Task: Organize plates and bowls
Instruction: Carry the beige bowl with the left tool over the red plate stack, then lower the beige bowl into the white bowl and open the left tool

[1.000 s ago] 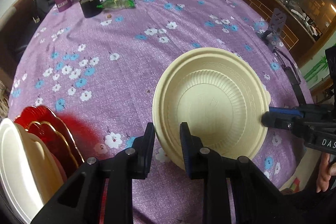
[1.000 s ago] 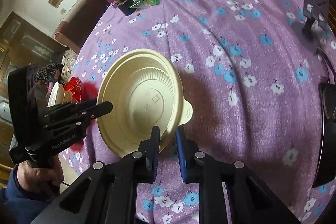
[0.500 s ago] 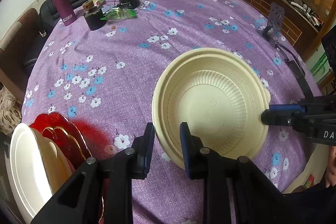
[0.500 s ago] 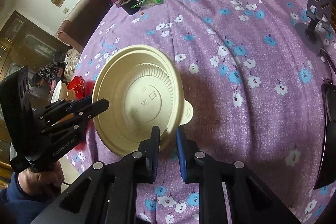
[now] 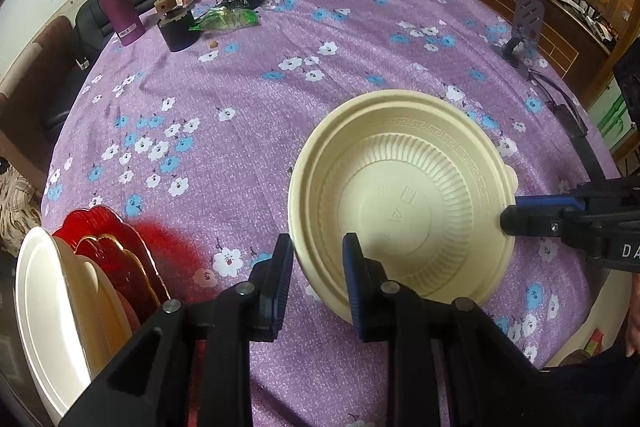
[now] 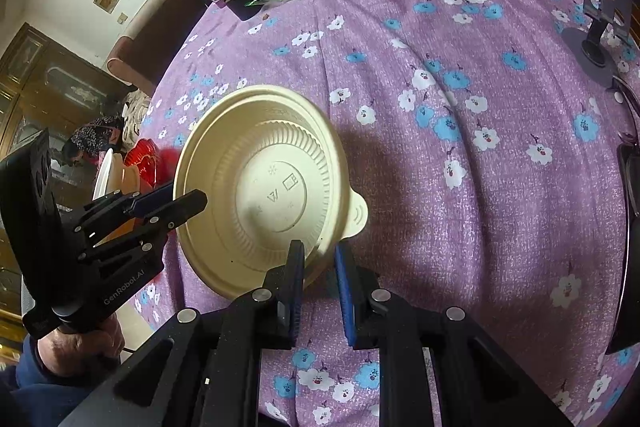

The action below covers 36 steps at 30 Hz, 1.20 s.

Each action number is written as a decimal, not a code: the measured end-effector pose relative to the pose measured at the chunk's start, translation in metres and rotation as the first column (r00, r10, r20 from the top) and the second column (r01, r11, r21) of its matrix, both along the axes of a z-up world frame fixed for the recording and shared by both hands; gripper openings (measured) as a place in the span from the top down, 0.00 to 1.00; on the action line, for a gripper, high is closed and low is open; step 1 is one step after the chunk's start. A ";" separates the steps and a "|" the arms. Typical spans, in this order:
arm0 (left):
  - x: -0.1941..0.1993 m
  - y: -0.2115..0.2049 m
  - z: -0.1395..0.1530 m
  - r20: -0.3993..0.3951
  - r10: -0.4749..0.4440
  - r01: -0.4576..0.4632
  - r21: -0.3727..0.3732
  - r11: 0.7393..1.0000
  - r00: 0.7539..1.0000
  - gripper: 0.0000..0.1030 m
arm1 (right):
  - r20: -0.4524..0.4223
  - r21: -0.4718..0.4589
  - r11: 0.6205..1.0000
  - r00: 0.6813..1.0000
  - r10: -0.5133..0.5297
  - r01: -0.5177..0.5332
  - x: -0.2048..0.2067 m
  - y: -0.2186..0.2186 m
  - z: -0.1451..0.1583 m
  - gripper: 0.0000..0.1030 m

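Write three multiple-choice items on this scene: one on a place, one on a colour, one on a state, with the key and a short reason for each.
1. Where is the stack of red scalloped plates in the left wrist view?
A. lower left
B. upper right
C. centre

2. What colour is the tall insulated bottle?
A. green
B. purple
C. white

3. How is the cream ribbed plastic bowl held?
A. flat on the floral tablecloth
B. by the left tool alone
C. tilted, rim in both the left tool and the right tool

Answers:
1 A: it sits by the white plate at the table edge.
2 B: its body is purple.
3 C: each tool's fingers straddle the rim.
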State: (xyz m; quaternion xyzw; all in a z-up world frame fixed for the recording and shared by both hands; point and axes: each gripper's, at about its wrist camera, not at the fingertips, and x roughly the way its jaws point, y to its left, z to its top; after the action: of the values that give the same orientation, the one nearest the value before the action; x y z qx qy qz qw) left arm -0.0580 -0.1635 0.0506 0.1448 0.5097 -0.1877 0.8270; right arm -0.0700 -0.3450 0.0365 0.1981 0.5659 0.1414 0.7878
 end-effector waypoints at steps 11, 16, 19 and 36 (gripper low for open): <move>-0.001 -0.008 -0.002 0.037 -0.025 0.024 0.035 0.999 0.999 0.76 | -0.010 -0.009 1.000 1.000 0.004 -0.004 0.002 -0.002 -0.003 0.82; -0.003 -0.001 0.013 0.079 -0.004 0.001 0.035 0.999 0.997 0.76 | 0.032 -0.016 1.000 0.999 0.022 -0.022 0.002 0.001 0.009 0.82; -0.005 0.008 0.023 0.099 0.020 -0.023 0.032 0.999 0.995 0.75 | 0.051 -0.002 0.999 0.998 0.043 -0.043 0.004 0.005 0.017 0.82; -0.033 0.103 0.103 0.224 0.257 -0.254 -0.044 0.966 0.940 0.64 | 0.172 0.072 0.958 0.950 0.262 -0.277 0.015 0.084 0.091 0.82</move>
State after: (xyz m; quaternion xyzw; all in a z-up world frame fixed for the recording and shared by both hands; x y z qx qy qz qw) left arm -0.0908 -0.0609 0.1538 0.0917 0.4247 -0.0647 0.8984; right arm -0.0555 -0.2612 0.1275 0.1443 0.5148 0.2901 0.7938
